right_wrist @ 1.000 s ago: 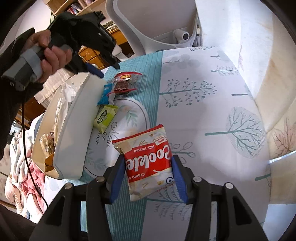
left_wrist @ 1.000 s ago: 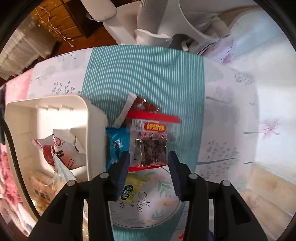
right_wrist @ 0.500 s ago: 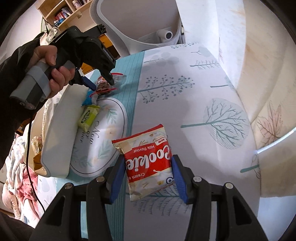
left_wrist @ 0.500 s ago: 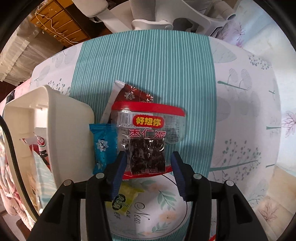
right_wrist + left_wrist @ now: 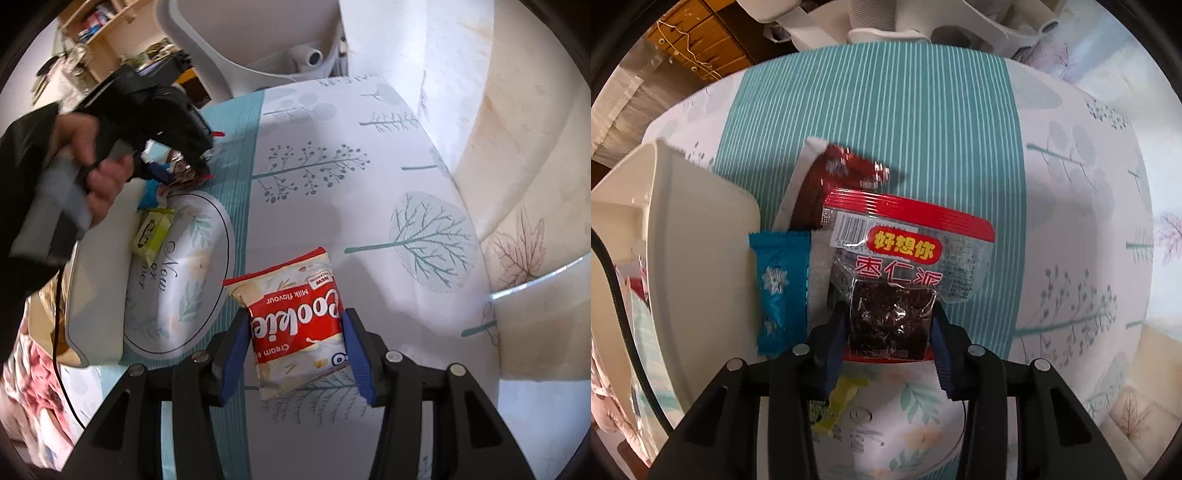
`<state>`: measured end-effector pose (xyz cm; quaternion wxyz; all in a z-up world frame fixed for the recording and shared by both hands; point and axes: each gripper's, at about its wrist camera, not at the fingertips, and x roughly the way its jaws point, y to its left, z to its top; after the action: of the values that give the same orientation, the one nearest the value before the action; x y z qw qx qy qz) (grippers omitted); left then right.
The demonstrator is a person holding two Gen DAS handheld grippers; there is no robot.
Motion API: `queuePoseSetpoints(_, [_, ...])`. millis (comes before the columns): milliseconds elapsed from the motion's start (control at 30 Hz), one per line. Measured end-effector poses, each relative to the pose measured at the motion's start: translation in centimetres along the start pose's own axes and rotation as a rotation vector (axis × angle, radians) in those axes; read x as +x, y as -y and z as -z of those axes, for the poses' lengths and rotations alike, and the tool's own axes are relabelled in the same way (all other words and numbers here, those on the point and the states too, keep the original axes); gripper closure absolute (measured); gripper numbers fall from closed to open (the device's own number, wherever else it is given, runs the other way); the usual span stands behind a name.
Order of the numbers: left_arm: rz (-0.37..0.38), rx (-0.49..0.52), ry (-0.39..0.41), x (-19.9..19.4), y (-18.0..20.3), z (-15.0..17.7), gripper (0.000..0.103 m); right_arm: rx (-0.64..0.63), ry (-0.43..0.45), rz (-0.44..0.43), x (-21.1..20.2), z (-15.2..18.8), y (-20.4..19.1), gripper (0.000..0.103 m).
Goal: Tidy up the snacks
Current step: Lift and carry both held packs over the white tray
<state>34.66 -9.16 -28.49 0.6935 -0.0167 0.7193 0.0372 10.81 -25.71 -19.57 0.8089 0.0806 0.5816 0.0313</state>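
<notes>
red-edged date snack packet: left gripper, now lowered, closing around it for binning; right gripper holds cookie packet.

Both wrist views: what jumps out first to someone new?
In the left wrist view, the left gripper is closing around the dark block in a clear red-topped snack packet, which lies on the teal striped cloth beside a blue wrapper and the white bin. In the right wrist view, the right gripper brackets a red-and-white Cookie packet on the tree-print tablecloth.
</notes>
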Motion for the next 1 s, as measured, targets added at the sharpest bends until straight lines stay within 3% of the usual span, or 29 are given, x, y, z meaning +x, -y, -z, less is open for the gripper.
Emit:
queuePoseSetpoints(267, [0.086,0.062,-0.023,-3.4,-0.6,4.3,0.063,0.109,-0.114,0.096,0.1,-1.0,-0.2,0.053])
queuePoseSetpoints(667, [0.225,0.135,0.068,-11.9,-4.5,12.2,0.064,0.116,-0.115,0.128,-3.4,-0.8,-3.9,0.053])
queuePoseSetpoints(1000, [0.315,0.192,0.175,-19.3,-11.1,17.5,0.063,0.123,-0.058,0.127,-7.1,0.4,-9.7,0.053])
